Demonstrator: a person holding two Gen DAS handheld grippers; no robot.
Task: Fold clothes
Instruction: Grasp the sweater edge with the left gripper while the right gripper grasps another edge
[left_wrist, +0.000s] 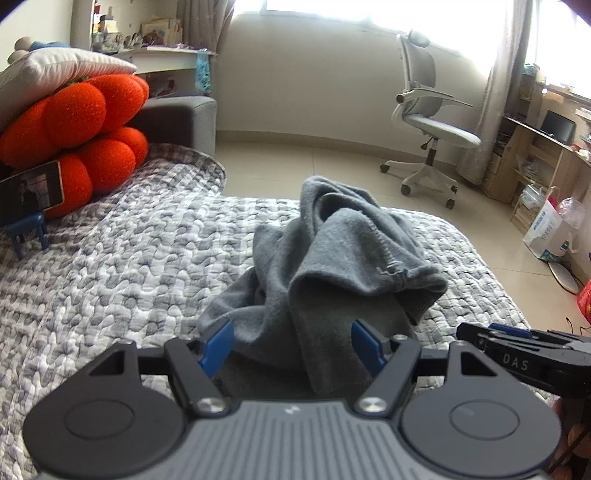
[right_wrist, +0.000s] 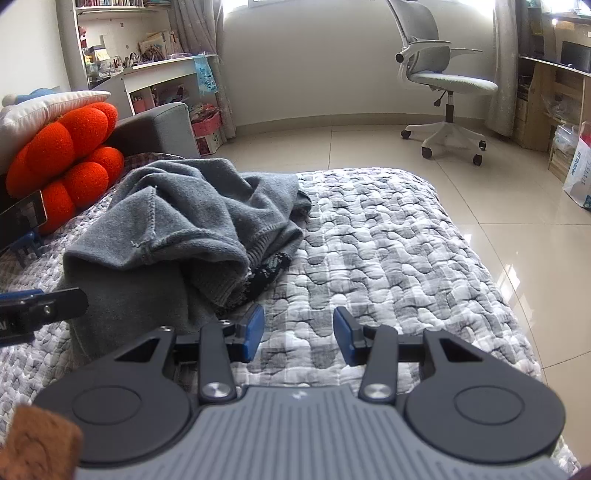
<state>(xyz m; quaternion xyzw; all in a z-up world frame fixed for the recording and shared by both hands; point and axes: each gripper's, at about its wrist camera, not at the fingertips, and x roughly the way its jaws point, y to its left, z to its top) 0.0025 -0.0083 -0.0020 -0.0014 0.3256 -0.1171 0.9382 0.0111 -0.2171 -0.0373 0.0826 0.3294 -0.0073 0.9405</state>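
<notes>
The grey sweater (left_wrist: 332, 266) lies in a crumpled heap on the quilted bedspread (left_wrist: 110, 280), unfolded, with a ribbed hem turned up on its right side. To fold it well, I judge it must be spread flat: find a hem or shoulder edge, pinch one layer only, and draw it outward along the bedspread so nothing bunches underneath.

Nearest the sweater, the left gripper (left_wrist: 291, 345) points level into its near edge, fingers spread wide with cloth between them but not pinched. The right gripper (right_wrist: 298, 334) hovers just right of the sweater over bare bedspread, also spread and holding nothing, aimed forward and slightly down.

Left of the sweater sit orange plush cushions (left_wrist: 77, 136); well beyond it, an office chair (left_wrist: 432, 125) stands on the tiled floor.
</notes>
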